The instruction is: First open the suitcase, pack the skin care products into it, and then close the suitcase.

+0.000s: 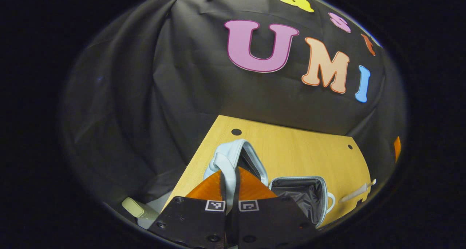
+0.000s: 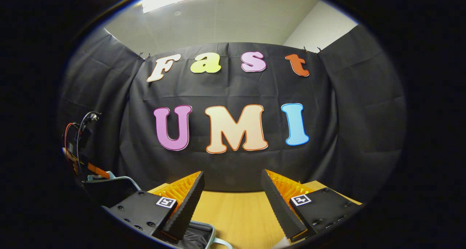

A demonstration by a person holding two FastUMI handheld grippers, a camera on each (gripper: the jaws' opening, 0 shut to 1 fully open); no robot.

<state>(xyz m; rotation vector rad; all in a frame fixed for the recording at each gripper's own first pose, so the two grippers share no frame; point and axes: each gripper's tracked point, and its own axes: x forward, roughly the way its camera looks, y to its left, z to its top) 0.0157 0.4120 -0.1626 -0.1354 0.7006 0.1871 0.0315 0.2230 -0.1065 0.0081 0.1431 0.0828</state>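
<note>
Left gripper view: left gripper (image 1: 230, 176) is clamped on the raised lid (image 1: 233, 156) of the pale-blue suitcase (image 1: 302, 194), likely holding it open above the dark lining for packing. A cream tube (image 1: 356, 192) lies just beside the suitcase on the table (image 1: 291, 147).

Right gripper view: right gripper (image 2: 233, 190) hangs over the table, fingers spread wide and empty, apparently ready to fetch a product.
</note>
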